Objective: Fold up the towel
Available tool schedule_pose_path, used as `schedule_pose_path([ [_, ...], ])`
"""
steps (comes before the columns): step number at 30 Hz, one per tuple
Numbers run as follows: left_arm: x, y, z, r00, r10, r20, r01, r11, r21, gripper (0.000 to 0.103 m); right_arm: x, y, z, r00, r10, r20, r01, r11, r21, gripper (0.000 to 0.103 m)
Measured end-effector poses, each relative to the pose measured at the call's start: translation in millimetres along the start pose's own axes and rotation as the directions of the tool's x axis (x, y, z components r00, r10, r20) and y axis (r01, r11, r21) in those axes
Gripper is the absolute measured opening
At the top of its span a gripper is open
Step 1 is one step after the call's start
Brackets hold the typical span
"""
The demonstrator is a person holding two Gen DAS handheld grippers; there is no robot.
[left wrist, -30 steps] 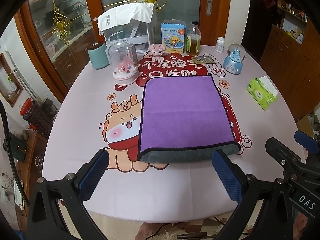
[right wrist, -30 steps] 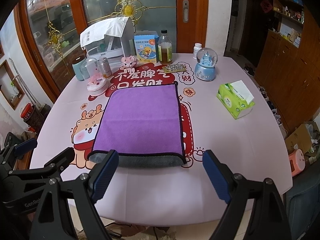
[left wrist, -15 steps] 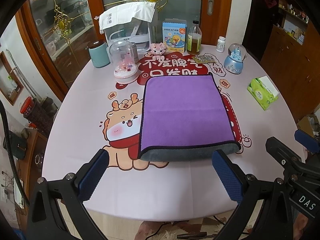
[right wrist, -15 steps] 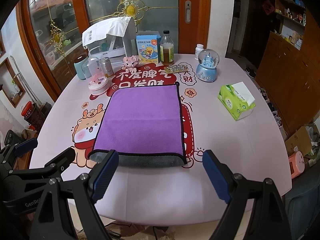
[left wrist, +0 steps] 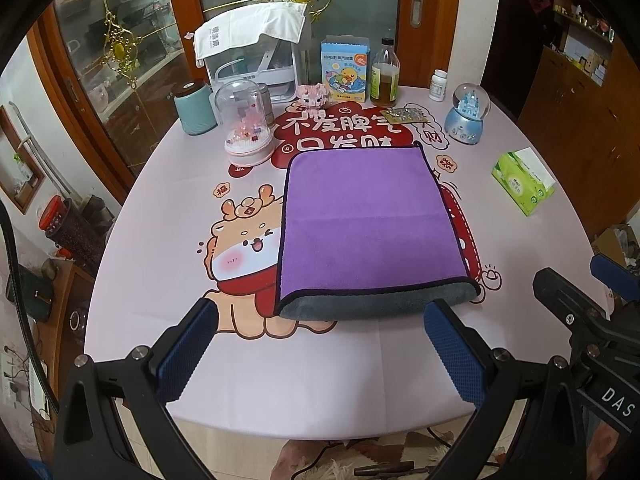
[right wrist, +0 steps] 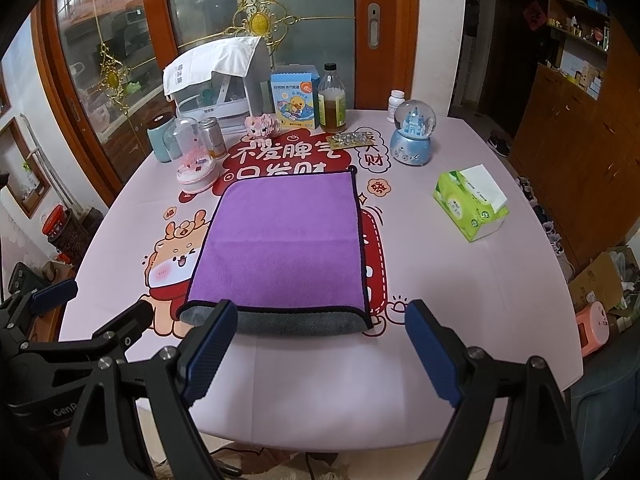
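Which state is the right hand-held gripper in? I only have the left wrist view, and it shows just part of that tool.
Observer: The right hand-held gripper is open and holds nothing; the towel lies flat ahead of it.
Operator: Anything on the floor to the right of the table?
Observer: A pink object sits there, low down.
Operator: Anything else down there?
Observer: Dark shoes lie further back on the floor.

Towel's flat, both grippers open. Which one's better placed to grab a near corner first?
Probably right: right gripper has one finger overlapping the towel edge near its left corner; left gripper hangs short of it.
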State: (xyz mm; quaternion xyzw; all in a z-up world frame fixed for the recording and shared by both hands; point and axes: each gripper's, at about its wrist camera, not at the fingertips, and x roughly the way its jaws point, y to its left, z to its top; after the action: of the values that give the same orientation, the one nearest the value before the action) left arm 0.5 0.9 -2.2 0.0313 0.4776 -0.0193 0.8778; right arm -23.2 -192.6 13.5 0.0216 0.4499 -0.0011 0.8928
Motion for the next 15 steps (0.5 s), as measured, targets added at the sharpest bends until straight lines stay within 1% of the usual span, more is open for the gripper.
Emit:
schedule_pose_path([
  [15, -6.7, 2.2, -3.5, 1.0, 0.007, 0.02, -0.007, 1.0, -0.019, 0.102, -5.4, 0.7, -1.3, 1.0, 0.015, 0.011, -0.015, 1.0, -0.009, 0.086],
])
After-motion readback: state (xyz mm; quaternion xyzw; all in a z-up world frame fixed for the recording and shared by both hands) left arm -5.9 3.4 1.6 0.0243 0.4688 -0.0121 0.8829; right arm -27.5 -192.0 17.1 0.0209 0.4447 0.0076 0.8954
